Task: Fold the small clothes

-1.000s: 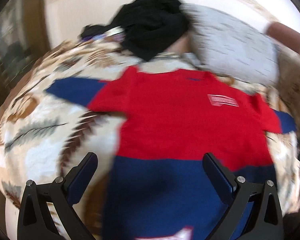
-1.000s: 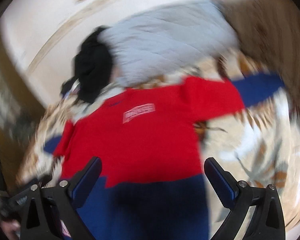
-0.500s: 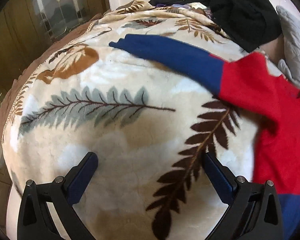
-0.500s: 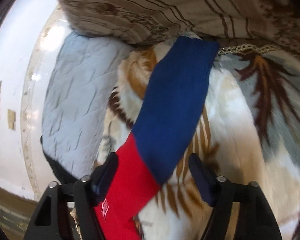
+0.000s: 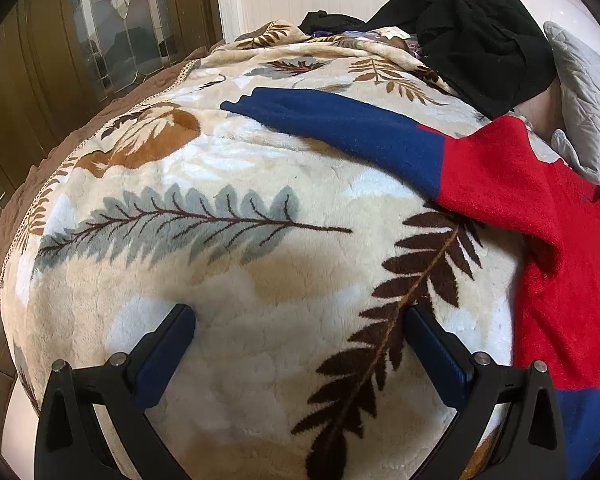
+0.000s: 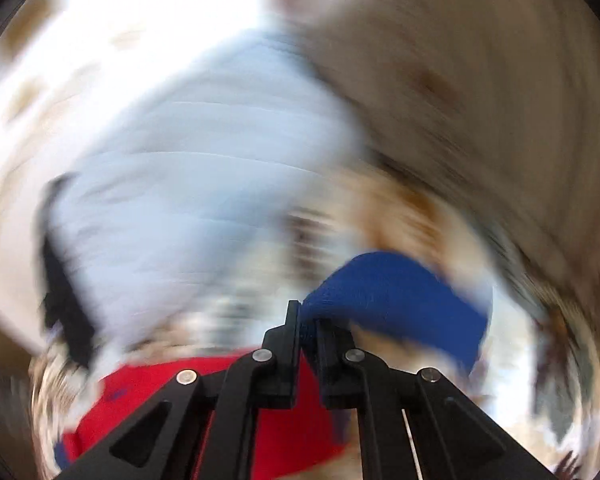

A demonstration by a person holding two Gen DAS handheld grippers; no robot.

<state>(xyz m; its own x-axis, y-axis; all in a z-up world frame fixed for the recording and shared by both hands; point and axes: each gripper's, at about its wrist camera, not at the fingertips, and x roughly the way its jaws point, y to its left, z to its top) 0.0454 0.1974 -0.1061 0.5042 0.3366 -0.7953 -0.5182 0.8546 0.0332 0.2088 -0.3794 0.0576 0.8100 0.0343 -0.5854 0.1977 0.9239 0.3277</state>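
Observation:
A small red and navy sweater (image 5: pixel 540 208) lies spread on a leaf-print blanket; its navy left sleeve (image 5: pixel 340 120) stretches out to the left. My left gripper (image 5: pixel 300 344) is open and empty over bare blanket, short of that sleeve. In the blurred right wrist view my right gripper (image 6: pixel 308 320) is shut on the navy right sleeve (image 6: pixel 404 300), which curls up and over above the red body (image 6: pixel 284 412).
The leaf-print blanket (image 5: pixel 204 248) covers a bed. A pile of black clothes (image 5: pixel 480 32) and a grey quilted pillow (image 5: pixel 588 88) lie at the head. A wooden door with glass panes (image 5: pixel 112 20) stands left of the bed.
My right gripper has shut on the navy right sleeve and lifted it; that view is now motion-blurred. My left gripper has hardly moved and stays open.

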